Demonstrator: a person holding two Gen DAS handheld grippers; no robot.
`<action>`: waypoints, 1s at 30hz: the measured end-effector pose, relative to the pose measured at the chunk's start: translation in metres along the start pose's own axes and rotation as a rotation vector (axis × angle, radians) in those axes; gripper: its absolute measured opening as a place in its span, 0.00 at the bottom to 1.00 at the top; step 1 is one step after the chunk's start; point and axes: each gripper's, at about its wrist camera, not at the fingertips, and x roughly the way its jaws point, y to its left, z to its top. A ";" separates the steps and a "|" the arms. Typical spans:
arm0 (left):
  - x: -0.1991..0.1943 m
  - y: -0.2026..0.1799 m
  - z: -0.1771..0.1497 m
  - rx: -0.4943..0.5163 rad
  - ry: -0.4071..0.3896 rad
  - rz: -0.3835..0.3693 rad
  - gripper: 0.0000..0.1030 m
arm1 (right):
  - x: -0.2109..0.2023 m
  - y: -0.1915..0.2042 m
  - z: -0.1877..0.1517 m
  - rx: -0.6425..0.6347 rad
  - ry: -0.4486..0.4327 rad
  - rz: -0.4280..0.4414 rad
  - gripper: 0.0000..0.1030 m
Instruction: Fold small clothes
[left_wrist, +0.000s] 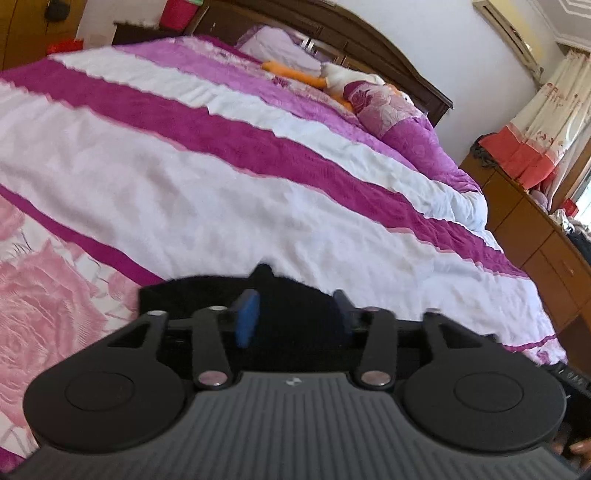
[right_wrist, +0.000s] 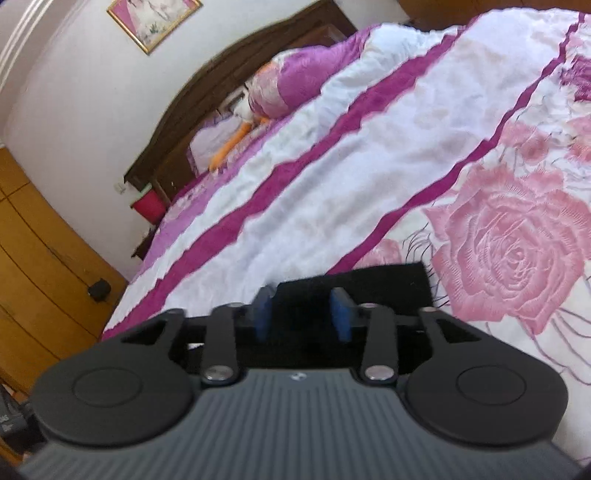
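Observation:
A small black garment (left_wrist: 288, 291) lies on the bed's white, purple and pink quilt (left_wrist: 184, 184), close in front of both grippers. In the left wrist view my left gripper (left_wrist: 295, 314) is open, its blue pads (left_wrist: 246, 317) straddling the black cloth without closing on it. In the right wrist view my right gripper (right_wrist: 303, 314) is open too, its blue pads (right_wrist: 341, 314) over the same black garment (right_wrist: 388, 288), whose straight edge reaches toward the pink rose print. Most of the garment is hidden under the gripper bodies.
The dark wooden headboard (left_wrist: 369, 40), pillows and a white and orange plush toy (left_wrist: 332, 75) are at the far end of the bed. A wooden dresser (left_wrist: 535, 236) stands on one side, wooden wardrobe doors (right_wrist: 37, 277) on the other.

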 end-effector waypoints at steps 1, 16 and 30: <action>-0.003 0.000 0.000 0.010 -0.007 0.009 0.54 | -0.004 0.000 0.000 -0.008 -0.015 -0.004 0.48; -0.069 0.005 -0.046 0.219 0.039 0.116 0.55 | -0.079 -0.008 -0.017 -0.152 -0.042 -0.015 0.48; -0.080 0.020 -0.084 0.177 0.098 0.140 0.65 | -0.087 -0.050 -0.050 -0.032 0.040 -0.037 0.51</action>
